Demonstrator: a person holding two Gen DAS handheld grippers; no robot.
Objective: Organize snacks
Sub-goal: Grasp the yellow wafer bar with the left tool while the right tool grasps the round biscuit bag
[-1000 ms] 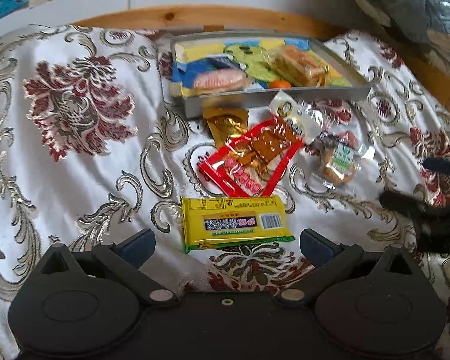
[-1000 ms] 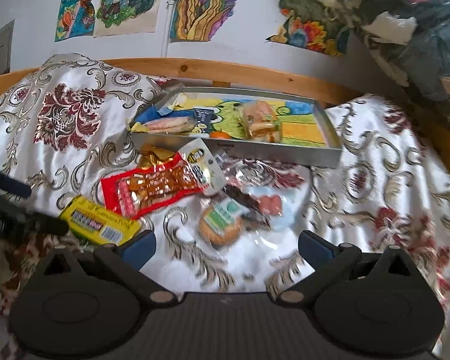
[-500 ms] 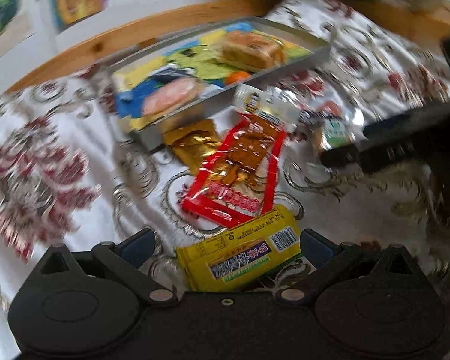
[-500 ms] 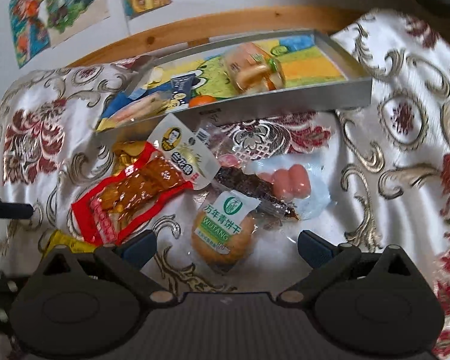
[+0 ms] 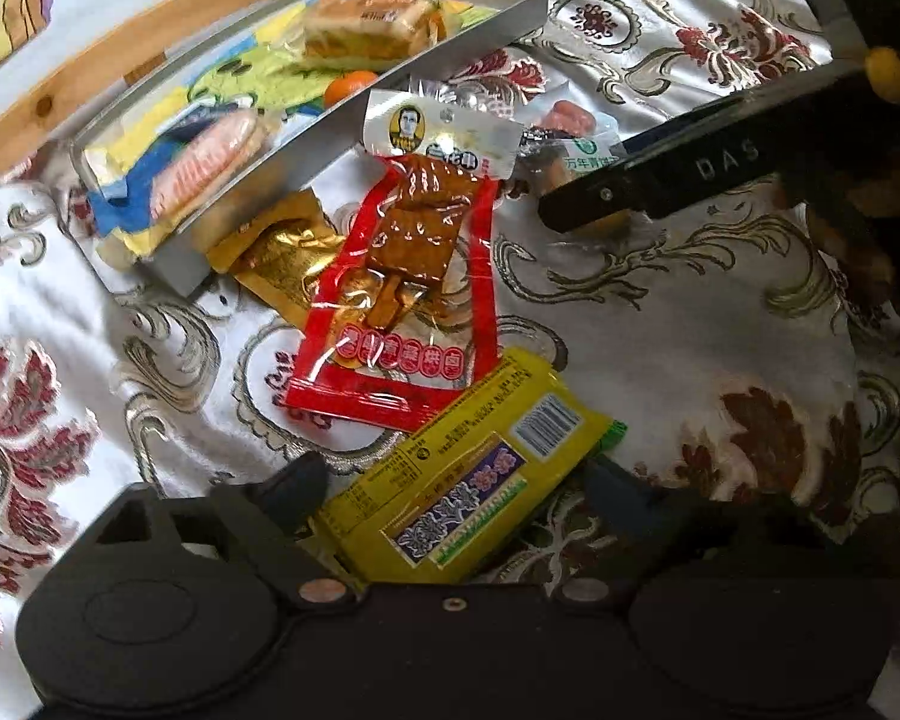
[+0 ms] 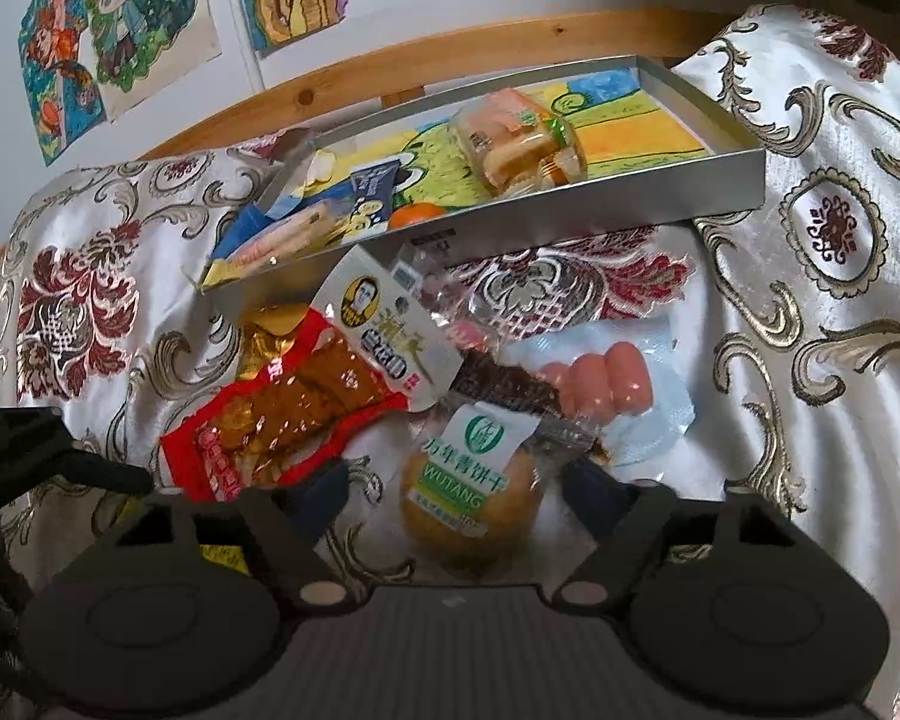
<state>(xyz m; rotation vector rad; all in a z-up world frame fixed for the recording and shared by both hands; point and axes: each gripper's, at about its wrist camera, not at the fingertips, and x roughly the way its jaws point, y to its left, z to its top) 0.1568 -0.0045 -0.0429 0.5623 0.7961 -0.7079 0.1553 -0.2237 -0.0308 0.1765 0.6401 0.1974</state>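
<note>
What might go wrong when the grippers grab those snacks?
The yellow packet lies between the open left gripper with the red packet overlapping its far corner, so lifting may drag that too. The right gripper straddles the round cake; squeezing hard might crush it.

Both wrist cams low, close, facing tray (image 5: 498, 24); share red packet (image 6: 282, 414).

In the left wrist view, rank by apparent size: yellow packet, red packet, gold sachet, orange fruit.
1. yellow packet and red packet: look alike; the yellow is nearer the camera, so unsure
2. gold sachet
3. orange fruit
</note>
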